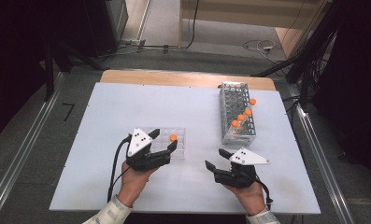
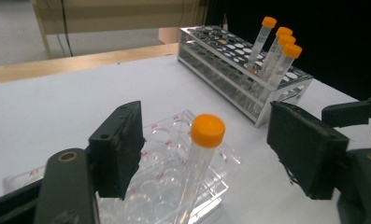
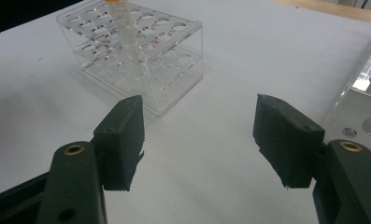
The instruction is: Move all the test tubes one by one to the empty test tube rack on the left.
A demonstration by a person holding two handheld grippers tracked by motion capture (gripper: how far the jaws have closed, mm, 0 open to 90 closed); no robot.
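Orange-capped tube (image 2: 198, 161) stands near upright in the clear acrylic rack (image 2: 171, 184), long axis vertical with a slight lean, cap up. My left gripper (image 1: 164, 140) straddles it with the jaws apart, neither pad pressing the tube. I read the tube as seated and released. My right gripper (image 1: 215, 158) hangs over bare white table (image 1: 103, 116), jaws apart, nothing between them; the clear rack lies ahead of it to its left. Four more capped tubes (image 2: 281, 49) stand in the metal rack (image 1: 227, 100), nearer my right hand. Backing the left gripper straight off should clear the cap.
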